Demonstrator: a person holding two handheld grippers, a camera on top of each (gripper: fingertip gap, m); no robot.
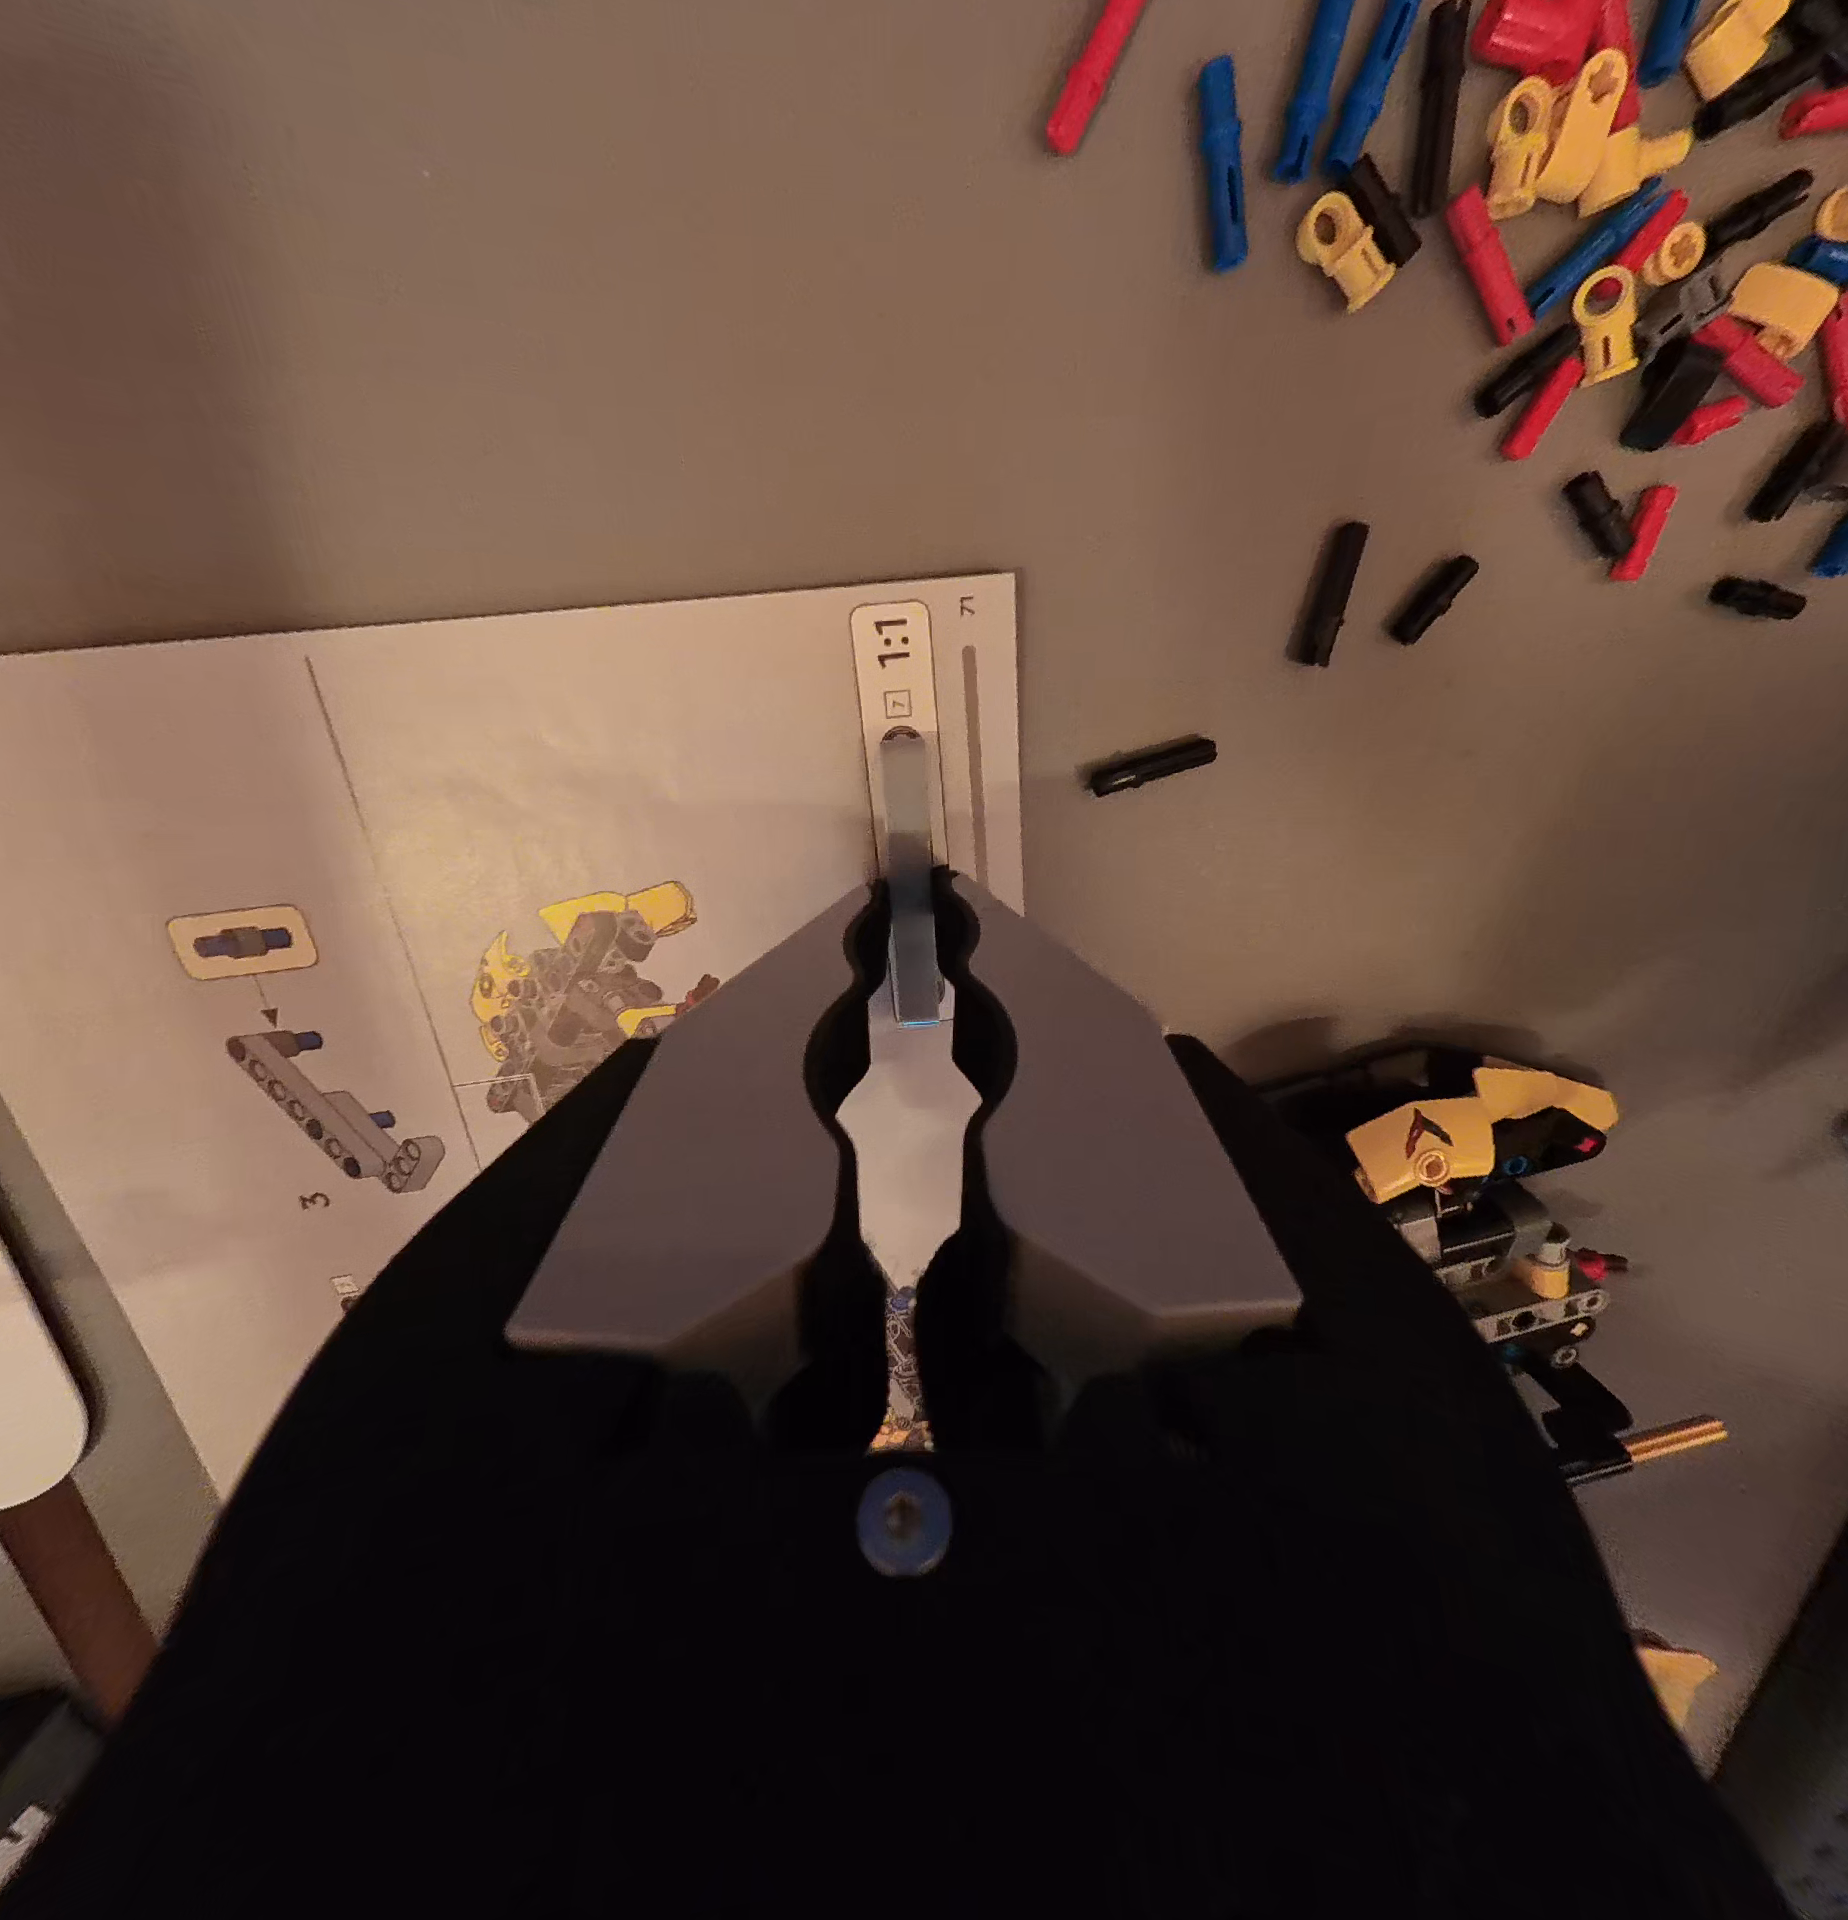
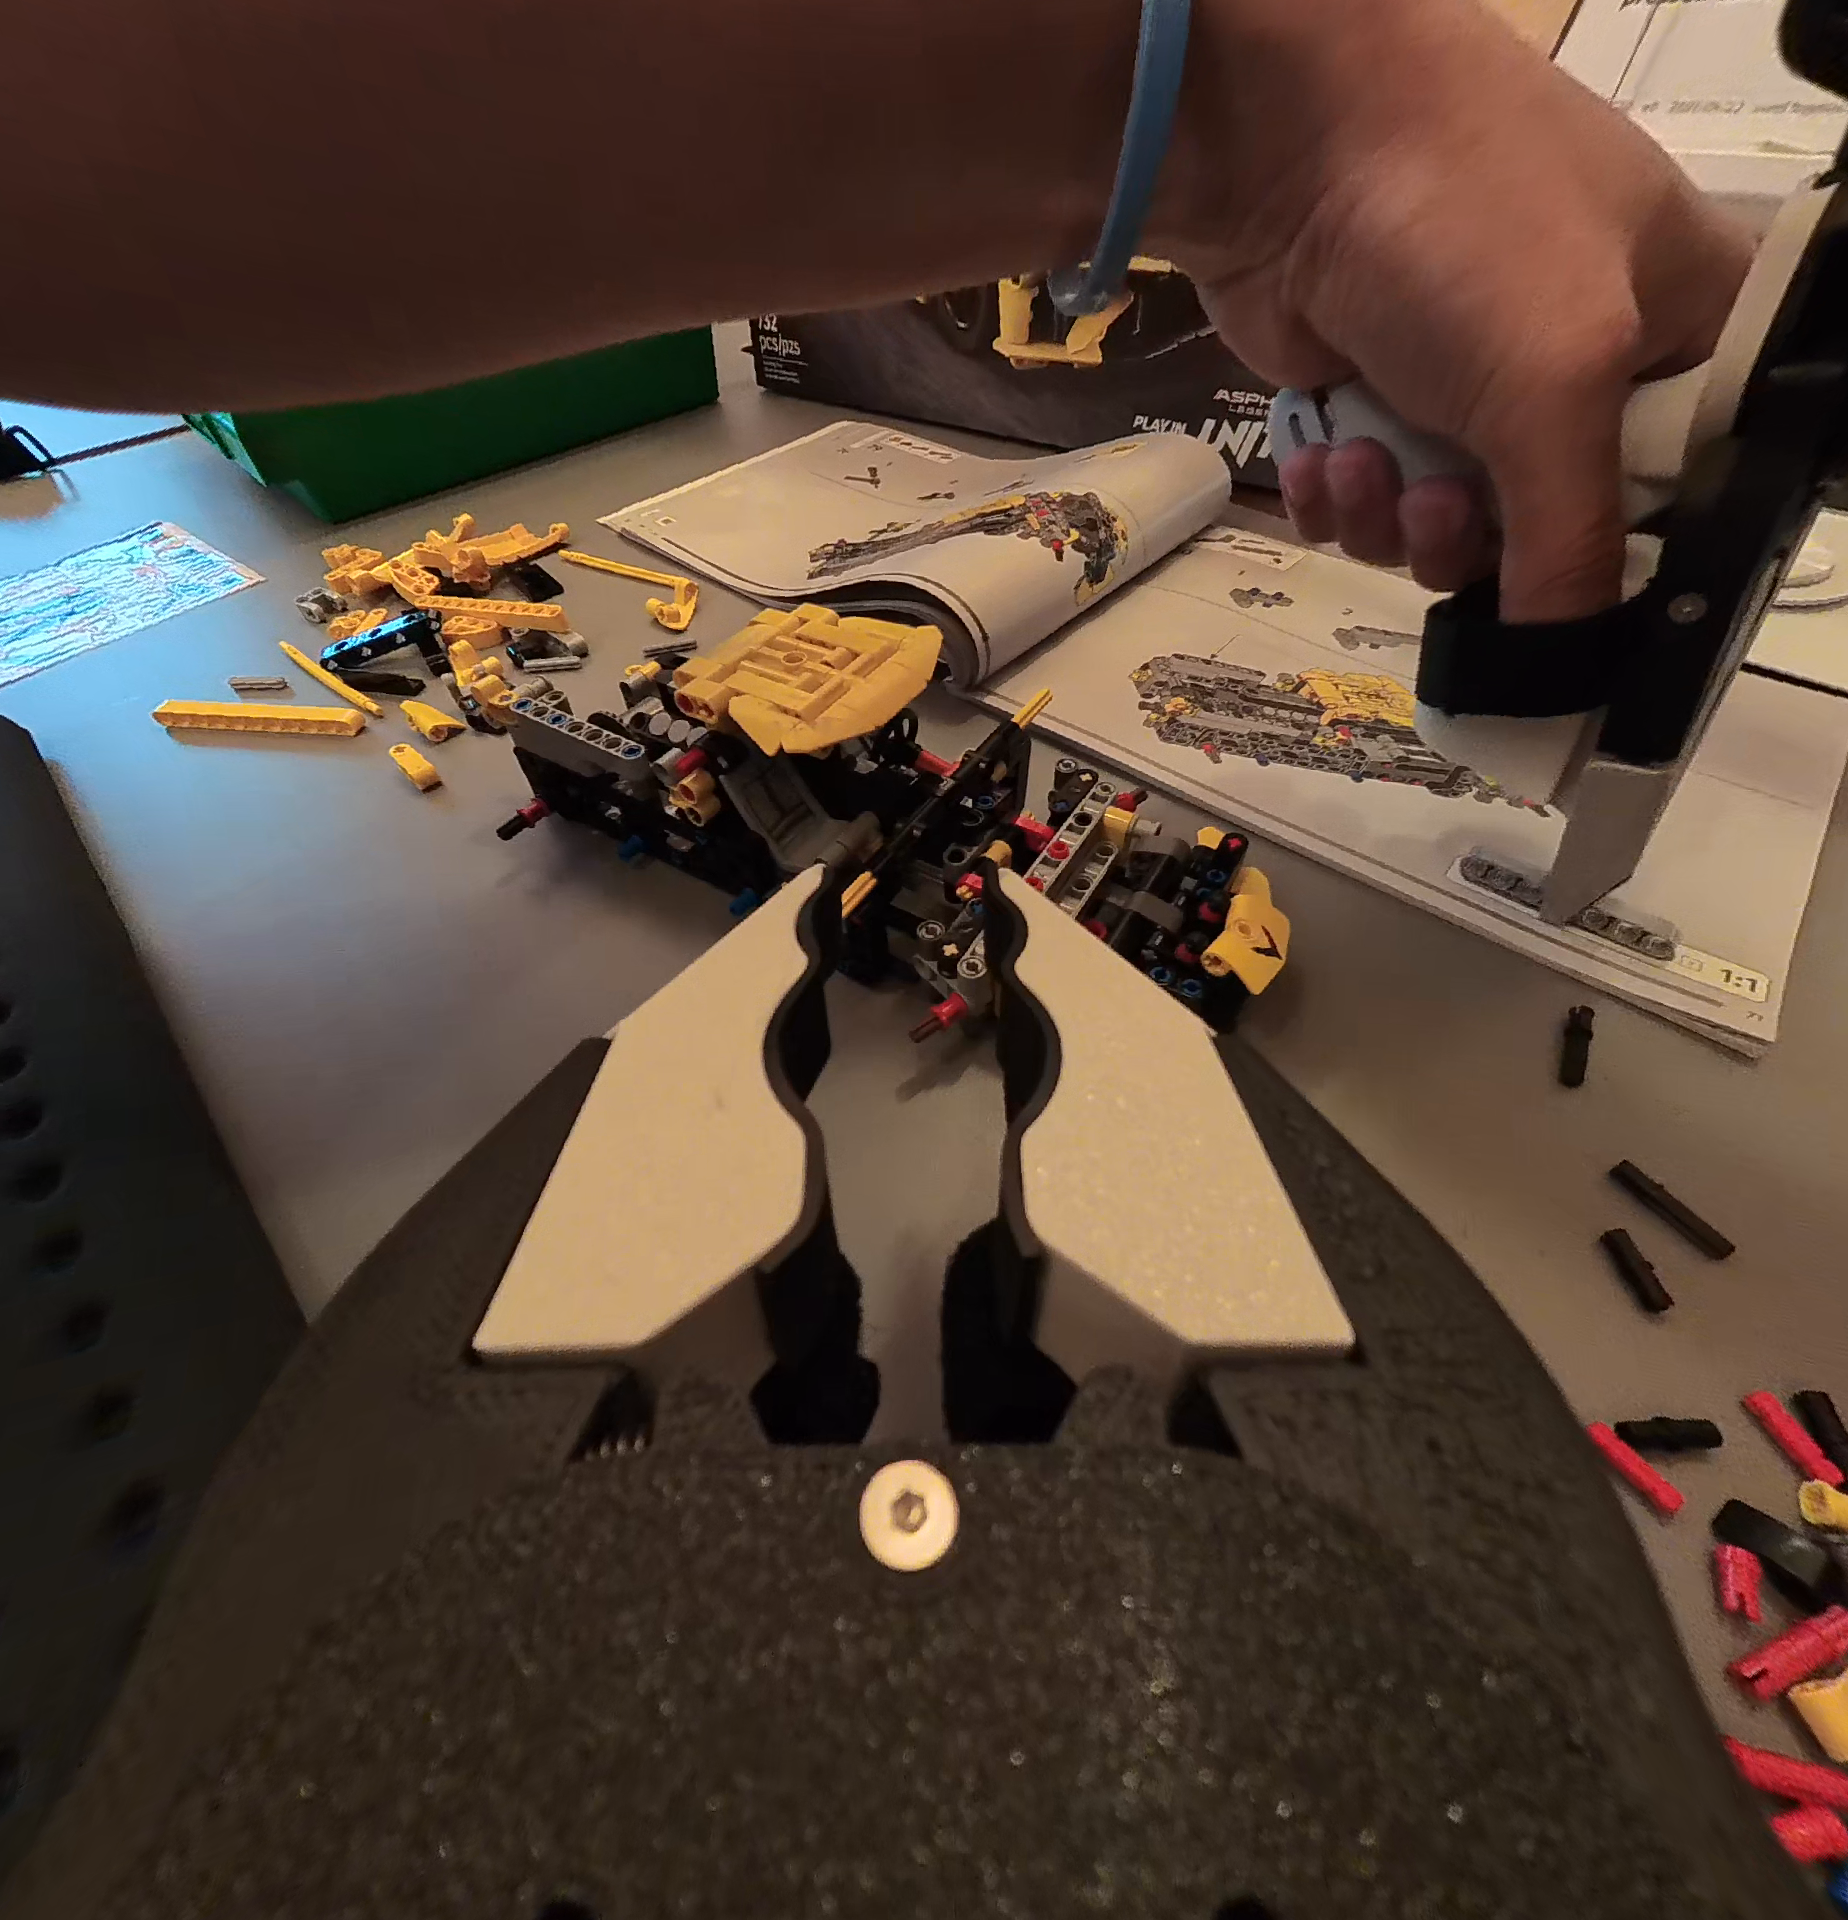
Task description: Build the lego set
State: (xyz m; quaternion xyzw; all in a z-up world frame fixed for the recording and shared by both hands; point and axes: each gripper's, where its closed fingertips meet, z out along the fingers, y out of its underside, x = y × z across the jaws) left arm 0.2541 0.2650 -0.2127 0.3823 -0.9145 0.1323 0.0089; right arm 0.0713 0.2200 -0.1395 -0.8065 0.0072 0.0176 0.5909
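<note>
Landmark: open instruction booklet (image 1: 587, 790), flat on the grey table (image 1: 484, 312).

Grey beam: light grey Technic beam (image 1: 912, 883) clamped between the left gripper's (image 1: 912, 914) tips, lying along the scale-bar drawing at the booklet's right edge. In the right wrist view, beam (image 2: 1626, 940) flat on that printed bar near the booklet's near corner, left gripper (image 2: 1595, 883) pointing straight down on it.

Left fingers: narrow, closed on the beam; light grey fingers (image 1: 1045, 1039) either side, beam sticking out past the tips.

Person's hand: hand (image 2: 1419, 260) around the left gripper's handle, above the booklet; blue band (image 2: 1128, 156) on the wrist.

Right fingers: right gripper (image 2: 904, 904) parted by a middling gap, nothing between them; hovering over bare table short of the chassis, not touching it.

Car chassis: partly built black and grey car chassis (image 2: 847, 810) with yellow panels, left of the booklet in the right wrist view, just past the right fingertips. In the left wrist view, one end of it (image 1: 1481, 1195) right of the booklet.

Yellow parts: heap of yellow beams (image 2: 432, 603) on the table left of the chassis, far from the booklet.

Loose pins: black pins (image 1: 1148, 767) just right of the booklet's edge; red, blue, black and yellow pin pile (image 1: 1626, 208) farther off right.

Set box: dark set box (image 2: 1003, 374) behind the booklet; green bin (image 2: 463, 436) to its left.
</note>
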